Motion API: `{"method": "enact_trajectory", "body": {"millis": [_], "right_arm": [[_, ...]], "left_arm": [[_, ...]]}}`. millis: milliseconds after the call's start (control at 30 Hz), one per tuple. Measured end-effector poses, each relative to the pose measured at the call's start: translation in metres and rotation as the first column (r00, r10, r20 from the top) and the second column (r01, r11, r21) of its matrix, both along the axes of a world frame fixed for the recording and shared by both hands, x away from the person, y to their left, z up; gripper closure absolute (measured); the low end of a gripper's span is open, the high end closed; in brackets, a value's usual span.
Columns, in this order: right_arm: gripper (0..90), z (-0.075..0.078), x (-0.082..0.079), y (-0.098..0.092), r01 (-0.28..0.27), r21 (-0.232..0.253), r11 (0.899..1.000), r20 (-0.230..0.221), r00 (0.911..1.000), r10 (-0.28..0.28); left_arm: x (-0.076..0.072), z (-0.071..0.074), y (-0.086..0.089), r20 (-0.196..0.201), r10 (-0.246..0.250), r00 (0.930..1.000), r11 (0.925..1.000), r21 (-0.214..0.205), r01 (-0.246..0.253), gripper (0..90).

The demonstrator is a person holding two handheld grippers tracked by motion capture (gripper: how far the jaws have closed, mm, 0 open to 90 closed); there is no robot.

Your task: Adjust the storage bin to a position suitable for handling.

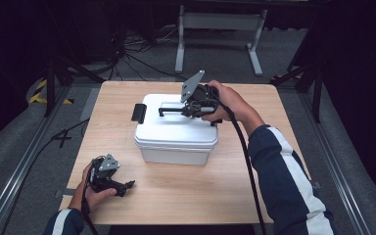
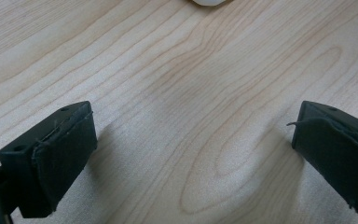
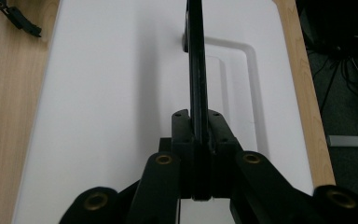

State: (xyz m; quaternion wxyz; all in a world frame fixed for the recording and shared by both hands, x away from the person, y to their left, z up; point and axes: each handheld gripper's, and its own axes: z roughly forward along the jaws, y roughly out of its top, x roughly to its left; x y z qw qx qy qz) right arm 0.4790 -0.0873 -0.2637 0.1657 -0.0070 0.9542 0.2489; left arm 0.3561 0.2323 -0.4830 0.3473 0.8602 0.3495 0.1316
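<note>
High view: wooden worktop (image 1: 176,196) w/ a white lidded box (image 1: 176,139) near its centre, black latch (image 1: 138,113) on its left end. Box is closed, so contents can't be told. Looks like rigid plastic w/ smooth walls, prob. slippery to pinch; weight unknown w/o seeing inside. Best hold is the black carry handle (image 1: 172,108) on the lid. Right claw (image 1: 190,108) is clamped narrow on that handle (image 3: 196,70), which stands raised out of its lid recess. Left claw (image 1: 129,184) rests low on the worktop near the front left corner, spread wide (image 2: 191,154), holding nothing, well apart from the box.
</note>
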Motion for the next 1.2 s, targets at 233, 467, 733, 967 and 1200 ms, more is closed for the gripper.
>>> {"method": "enact_trajectory", "body": {"millis": [233, 467, 733, 967, 1200], "right_arm": [[84.8, 0.005, -0.002, -0.003, -0.002, 0.011, 1.000, 0.008, 1.0000, 0.002], [84.7, 0.011, -0.005, -0.011, -0.007, 0.031, 0.999, 0.019, 0.9998, 0.006], [84.8, 0.020, -0.010, -0.023, -0.010, 0.068, 0.998, 0.026, 0.9996, 0.009], [84.8, 0.025, -0.017, -0.030, -0.004, 0.084, 0.996, 0.041, 0.9992, 0.001], [84.7, 0.032, -0.021, -0.044, 0.012, 0.102, 0.995, 0.054, 0.9984, -0.017]], "left_arm": [[0.000, 0.000, 0.000, 0.001, -0.004, 1.0000, 1.0000, 0.002, 0.004, 0.3], [0.000, 0.000, 0.000, -0.002, -0.006, 1.0000, 1.0000, 0.004, 0.006, 0.3], [0.000, 0.000, 0.000, -0.001, -0.005, 1.0000, 1.0000, 0.005, 0.005, 0.3], [0.000, 0.000, 0.000, -0.007, -0.006, 1.0000, 1.0000, 0.003, 0.006, 0.2], [0.000, 0.000, 0.000, -0.008, -0.006, 0.9999, 1.0000, 0.000, 0.006, 0.2]]}}
